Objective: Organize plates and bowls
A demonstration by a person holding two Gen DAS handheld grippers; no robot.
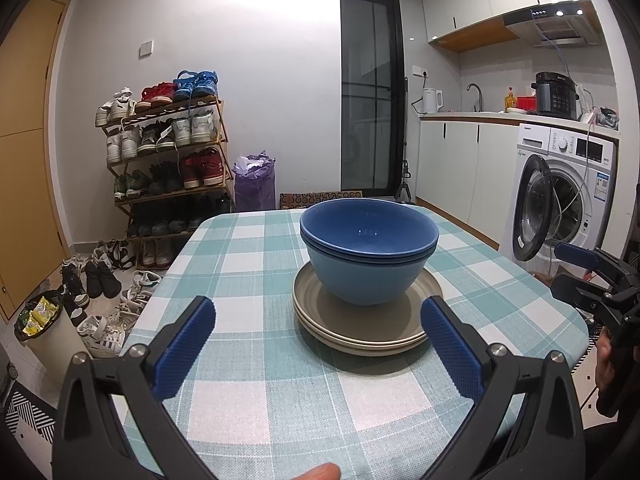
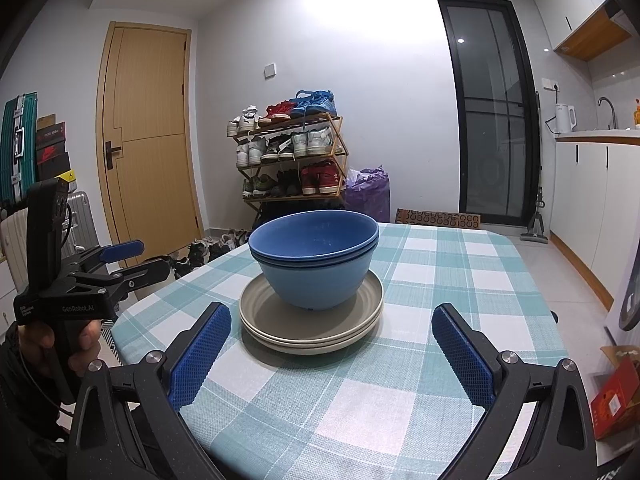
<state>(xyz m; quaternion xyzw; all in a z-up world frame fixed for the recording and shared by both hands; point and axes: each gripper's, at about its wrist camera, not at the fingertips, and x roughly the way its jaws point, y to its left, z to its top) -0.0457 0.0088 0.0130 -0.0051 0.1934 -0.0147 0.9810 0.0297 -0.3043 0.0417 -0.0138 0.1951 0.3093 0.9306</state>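
Observation:
Two nested blue bowls (image 1: 370, 252) (image 2: 314, 262) stand on a stack of beige plates (image 1: 360, 330) (image 2: 312, 330) in the middle of the checked table (image 1: 280, 400) (image 2: 420, 380). My left gripper (image 1: 318, 322) is open, a little short of the stack, with nothing between its blue pads. It also shows at the left edge of the right wrist view, left gripper (image 2: 134, 260), held by a hand. My right gripper (image 2: 330, 332) is open too, facing the stack from the near side. At the table's right edge it appears again, right gripper (image 1: 564, 270).
A shoe rack (image 1: 168, 152) and loose shoes stand beyond the table's far left. A bin (image 1: 44, 320) sits on the floor at left. A washing machine (image 1: 560, 200) with its door open is at right. A wooden door (image 2: 148, 132) is behind.

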